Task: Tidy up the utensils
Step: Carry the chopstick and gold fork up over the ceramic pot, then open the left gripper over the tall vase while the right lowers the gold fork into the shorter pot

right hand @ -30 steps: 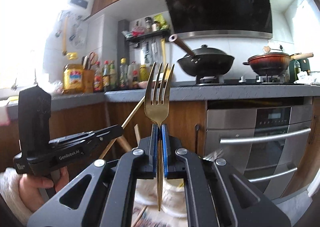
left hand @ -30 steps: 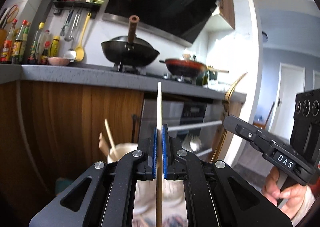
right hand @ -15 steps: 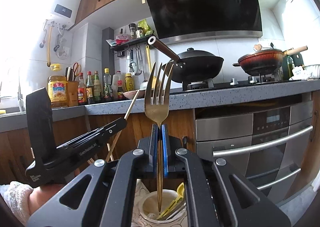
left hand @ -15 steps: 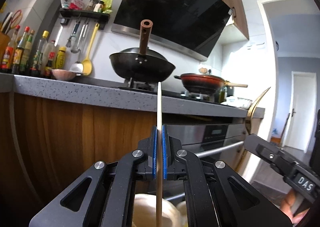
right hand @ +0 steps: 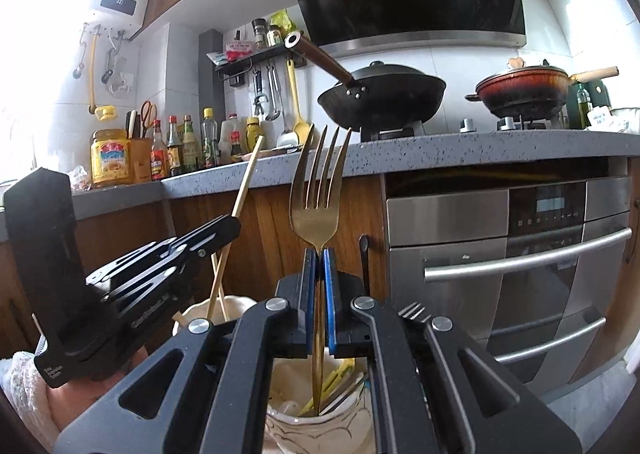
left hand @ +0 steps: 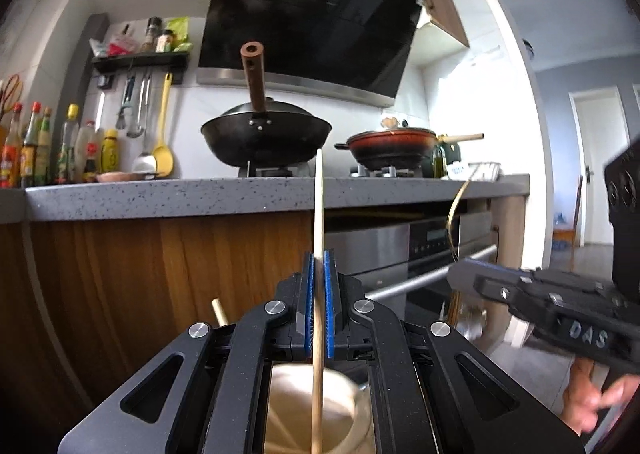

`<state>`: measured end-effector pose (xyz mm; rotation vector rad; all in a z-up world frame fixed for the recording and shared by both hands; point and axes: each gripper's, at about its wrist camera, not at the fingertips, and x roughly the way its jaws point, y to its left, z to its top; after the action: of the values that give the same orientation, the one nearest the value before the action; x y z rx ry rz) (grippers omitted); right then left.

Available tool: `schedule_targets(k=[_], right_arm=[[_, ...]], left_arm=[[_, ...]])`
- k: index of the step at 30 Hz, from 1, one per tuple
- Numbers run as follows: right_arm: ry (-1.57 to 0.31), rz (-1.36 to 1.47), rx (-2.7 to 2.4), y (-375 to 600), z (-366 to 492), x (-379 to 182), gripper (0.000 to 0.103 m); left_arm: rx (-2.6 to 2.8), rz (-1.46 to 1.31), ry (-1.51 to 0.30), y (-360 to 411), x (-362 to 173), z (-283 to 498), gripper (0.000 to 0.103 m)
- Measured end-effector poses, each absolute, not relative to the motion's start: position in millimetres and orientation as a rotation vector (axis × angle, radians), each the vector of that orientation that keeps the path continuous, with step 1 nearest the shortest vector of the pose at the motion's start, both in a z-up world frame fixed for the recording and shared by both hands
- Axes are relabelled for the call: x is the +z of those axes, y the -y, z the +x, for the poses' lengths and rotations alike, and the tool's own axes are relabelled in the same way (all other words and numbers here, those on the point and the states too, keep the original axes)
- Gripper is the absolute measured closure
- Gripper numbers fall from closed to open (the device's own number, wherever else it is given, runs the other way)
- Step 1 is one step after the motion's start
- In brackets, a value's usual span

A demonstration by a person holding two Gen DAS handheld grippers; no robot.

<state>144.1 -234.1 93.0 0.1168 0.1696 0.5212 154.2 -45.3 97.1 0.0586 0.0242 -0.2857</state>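
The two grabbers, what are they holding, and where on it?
The left gripper pinches a wooden chopstick mid-length. The right gripper pinches a gold fork on its handle below the tines.

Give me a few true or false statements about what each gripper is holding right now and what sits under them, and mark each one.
1. The right gripper is shut on a gold fork with its tines pointing up. True.
2. The left gripper is open with nothing between its pads. False: it is shut on a wooden chopstick.
3. The fork's handle tip hangs over a cream holder that already has utensils in it. True.
4. The black wok stands on the floor. False: it sits on the stove burner on the counter.
5. The chopstick lies flat across the left gripper. False: it stands upright over a cream cup.
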Motion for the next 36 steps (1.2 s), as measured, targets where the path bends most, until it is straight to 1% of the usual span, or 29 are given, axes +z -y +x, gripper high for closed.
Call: schedule_targets(k=[5,10,17,18,19,20,24,25,29,31,34,35,36], right_arm=[[-0.194,0.098,0.537,232.0,141.9,86.0,0.099],[-0.228,0.077,0.56,228.4,139.3,76.0,0.099],[-0.271,0.06,0.583,220.3,140.7,69.3,0.099],[-0.283,0.054,0.58,218.4,142.2,67.3,0.099],[-0.283,0.053,0.576,217.6,143.2,66.4,0.099],[-0.28,0.053,0.572,217.6,143.6,65.9,0.099],[-0.283,0.06,0.558,218.5,146.4,64.7,0.099],[-0.282,0.06,0.55,218.4,147.1,64.0,0.098],[-0.276,0.055,0.543,216.9,147.0,63.6,0.098],[-0.268,0.056,0.533,217.0,146.1,64.7,0.097],[-0.265,0.063,0.523,219.3,146.5,65.3,0.097],[-0.266,0.067,0.518,220.6,147.1,65.2,0.096],[-0.267,0.07,0.517,221.7,147.6,65.2,0.091]], left_arm=[[-0.28,0.087,-0.041,40.0,90.5,140.7,0.098],[-0.234,0.189,-0.083,46.3,84.8,121.3,0.097],[-0.213,0.125,-0.197,32.6,69.2,116.5,0.097],[-0.207,0.12,-0.204,31.3,67.0,115.8,0.094],[-0.206,0.111,-0.211,28.9,64.3,114.9,0.088],[-0.212,0.102,-0.215,26.9,62.3,114.0,0.085],[-0.221,0.093,-0.224,25.0,58.6,112.2,0.083],[-0.225,0.09,-0.221,24.7,58.2,111.4,0.079],[-0.236,0.09,-0.223,26.1,55.8,110.0,0.078],[-0.235,0.093,-0.227,26.6,55.0,110.2,0.072],[-0.239,0.082,-0.224,25.2,56.0,109.0,0.071],[-0.238,0.082,-0.223,25.0,56.0,108.4,0.071],[-0.238,0.081,-0.222,24.9,56.3,108.2,0.071]])
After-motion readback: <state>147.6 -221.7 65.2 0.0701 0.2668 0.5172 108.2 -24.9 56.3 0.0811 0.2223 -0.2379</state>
